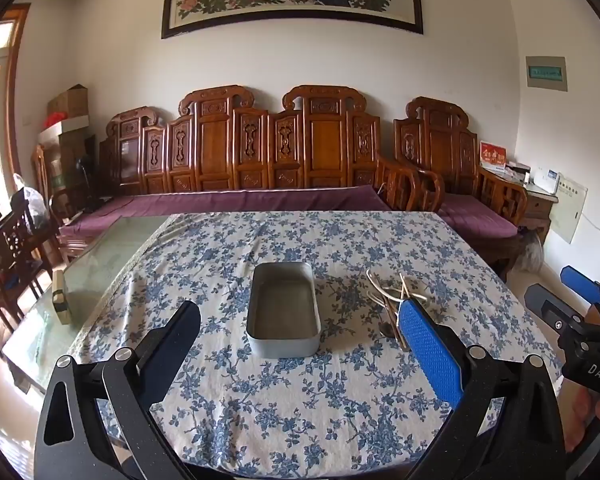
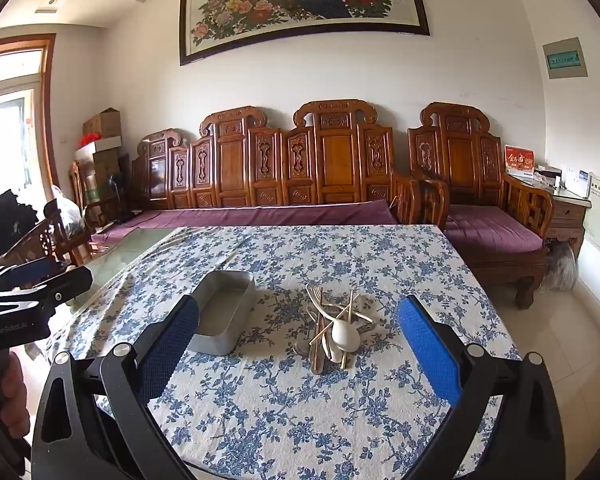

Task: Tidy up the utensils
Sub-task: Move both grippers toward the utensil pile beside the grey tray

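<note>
Hovering near the desk (image 2: 260,420) edge, both claws released: left claw (image 1: 300,344), right claw (image 2: 300,344). Utensils (image 2: 334,328) piled just right of empty tin (image 1: 283,310), apart from both.

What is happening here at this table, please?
A person holds two grippers above a table with a floral cloth. Both the left gripper and the right gripper are open and hold nothing. A pile of utensils lies beside an empty metal tin; no utensil is in the tin yet.
</note>
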{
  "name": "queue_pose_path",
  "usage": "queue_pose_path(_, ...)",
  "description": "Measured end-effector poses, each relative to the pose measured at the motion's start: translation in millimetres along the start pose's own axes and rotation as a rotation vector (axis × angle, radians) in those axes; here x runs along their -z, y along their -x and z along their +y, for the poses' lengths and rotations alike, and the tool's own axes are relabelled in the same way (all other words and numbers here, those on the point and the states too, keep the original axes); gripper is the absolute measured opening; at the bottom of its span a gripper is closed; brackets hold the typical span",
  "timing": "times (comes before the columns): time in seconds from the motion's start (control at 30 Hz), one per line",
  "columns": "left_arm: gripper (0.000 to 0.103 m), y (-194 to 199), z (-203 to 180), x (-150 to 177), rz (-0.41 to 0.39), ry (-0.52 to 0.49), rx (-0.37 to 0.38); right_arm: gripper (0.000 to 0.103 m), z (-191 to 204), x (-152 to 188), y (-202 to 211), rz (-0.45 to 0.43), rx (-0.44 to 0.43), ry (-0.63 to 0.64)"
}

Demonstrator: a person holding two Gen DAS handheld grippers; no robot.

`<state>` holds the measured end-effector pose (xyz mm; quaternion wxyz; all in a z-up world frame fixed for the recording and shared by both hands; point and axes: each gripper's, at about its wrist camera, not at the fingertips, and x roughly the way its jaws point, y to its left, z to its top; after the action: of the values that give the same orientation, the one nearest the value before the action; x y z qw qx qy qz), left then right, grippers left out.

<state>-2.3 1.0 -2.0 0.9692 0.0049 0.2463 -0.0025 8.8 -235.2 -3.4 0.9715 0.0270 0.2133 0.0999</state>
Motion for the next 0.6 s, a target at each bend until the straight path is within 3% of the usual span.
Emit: queue_pose_path(0.6,0.097,-11.6,-3.6,1.3,0.037,-0.004,0.011,0.100,-7.2,7.1,-6.9,0.017,0.001,-0.005)
